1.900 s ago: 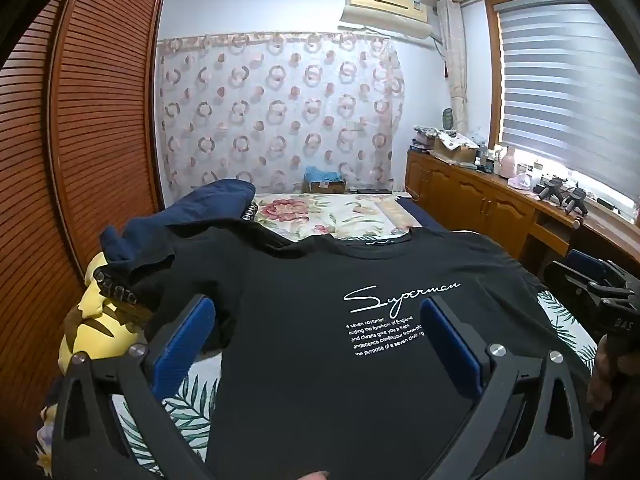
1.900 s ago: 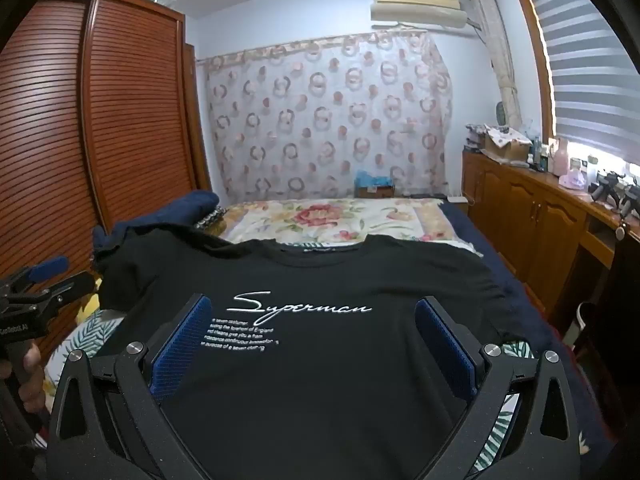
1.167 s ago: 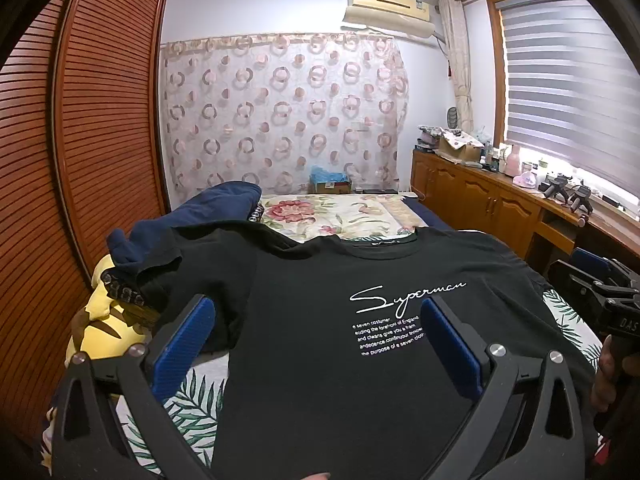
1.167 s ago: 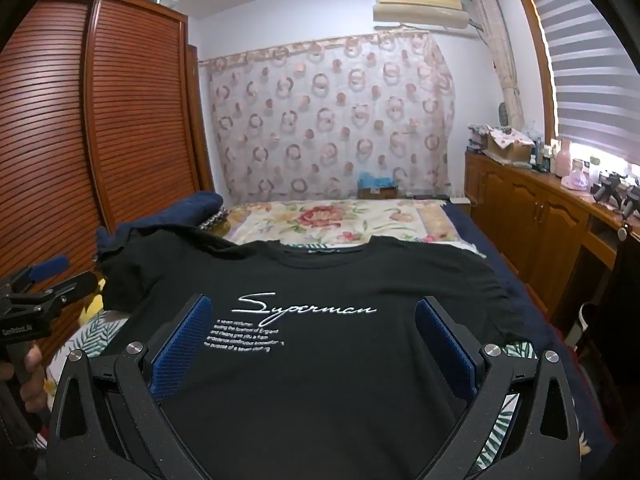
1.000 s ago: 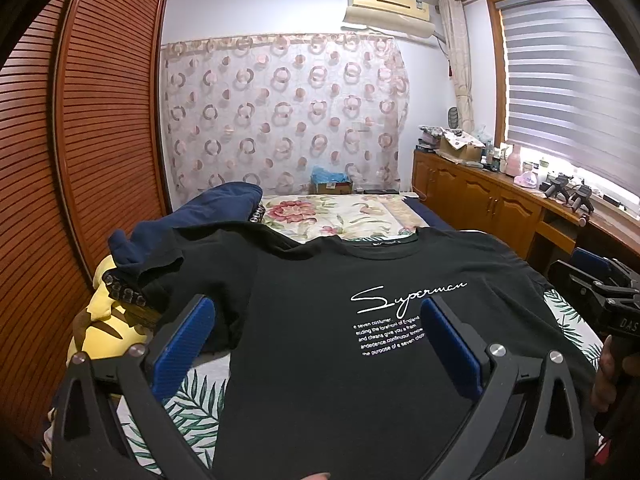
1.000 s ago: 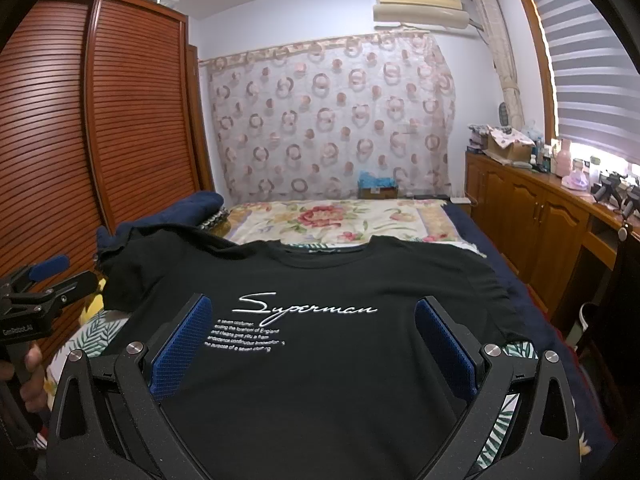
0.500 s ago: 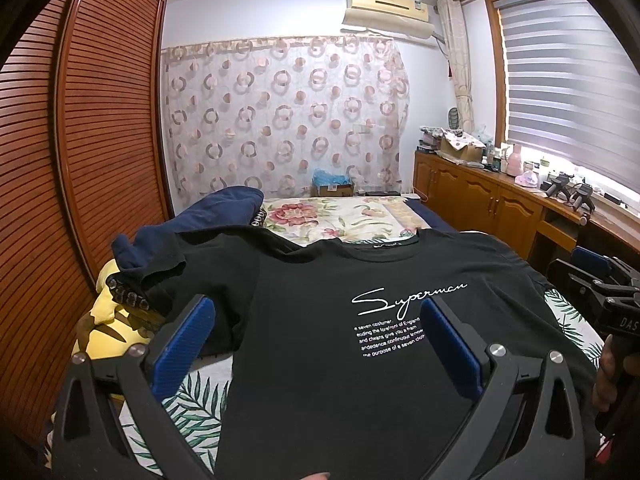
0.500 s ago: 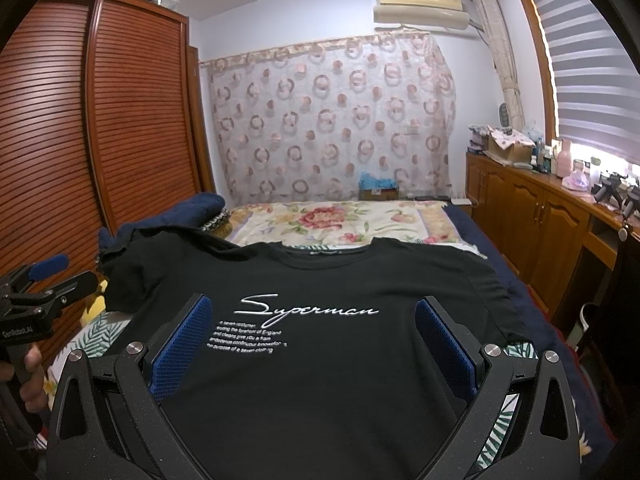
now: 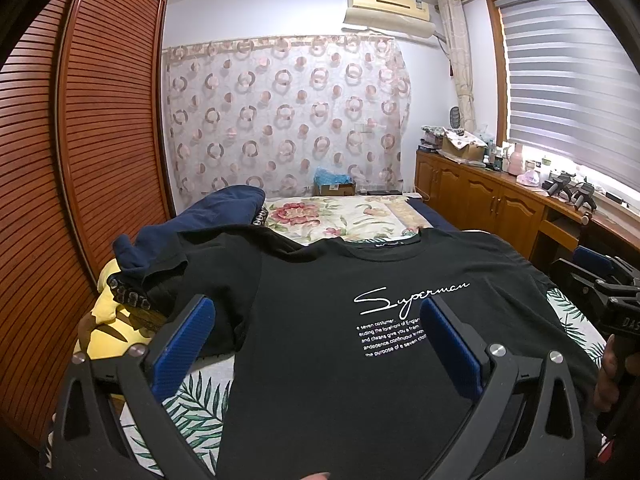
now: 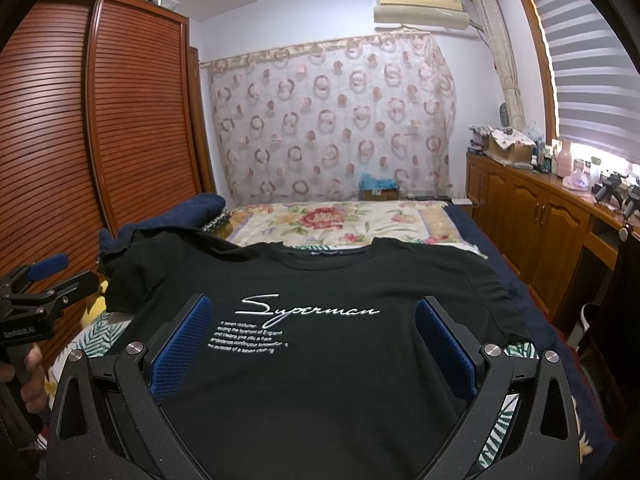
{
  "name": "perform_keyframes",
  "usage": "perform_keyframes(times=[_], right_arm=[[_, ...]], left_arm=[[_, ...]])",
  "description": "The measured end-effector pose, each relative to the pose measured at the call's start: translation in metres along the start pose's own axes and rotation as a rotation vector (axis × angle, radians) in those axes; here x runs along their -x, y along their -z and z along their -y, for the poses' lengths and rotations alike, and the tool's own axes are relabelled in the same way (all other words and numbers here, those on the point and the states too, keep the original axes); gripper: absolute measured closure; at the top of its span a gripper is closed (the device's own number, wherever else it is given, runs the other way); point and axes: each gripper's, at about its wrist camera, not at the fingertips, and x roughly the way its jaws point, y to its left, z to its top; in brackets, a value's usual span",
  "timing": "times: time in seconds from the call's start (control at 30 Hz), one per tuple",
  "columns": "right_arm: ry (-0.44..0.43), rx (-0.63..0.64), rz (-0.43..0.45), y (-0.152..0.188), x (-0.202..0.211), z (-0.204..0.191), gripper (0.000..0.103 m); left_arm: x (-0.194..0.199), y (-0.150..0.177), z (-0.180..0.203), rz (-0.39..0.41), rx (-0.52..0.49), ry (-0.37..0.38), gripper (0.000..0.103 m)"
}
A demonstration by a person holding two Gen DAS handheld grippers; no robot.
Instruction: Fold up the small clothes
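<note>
At the left, the black T-shirt point(image 9: 340, 360) lying flat on the bed point(image 9: 344, 216) has its sleeve draped over piled clothes point(image 9: 192, 224) (a snag risk if dragged). Both the left gripper point(image 9: 316, 344) and right gripper point(image 10: 312, 340) are held wide open, empty. Clear room is judged rightward.

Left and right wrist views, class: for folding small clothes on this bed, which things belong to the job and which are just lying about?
Belongs to the job:
- black Superman T-shirt, spread flat
- left gripper, open
- right gripper, open
- bed, the work surface

Just lying about:
- navy garment
- yellow cloth
- floral quilt
- cardboard box on the sideboard
</note>
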Motion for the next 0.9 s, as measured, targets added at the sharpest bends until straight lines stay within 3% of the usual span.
perform_keyframes(times=[0.9], right_arm=[[-0.001,-0.001,0.001,0.0004,0.0000,-0.0003,0.000]], left_arm=[[0.0005,0.0002,0.0026,0.000,-0.005,-0.001,0.000]])
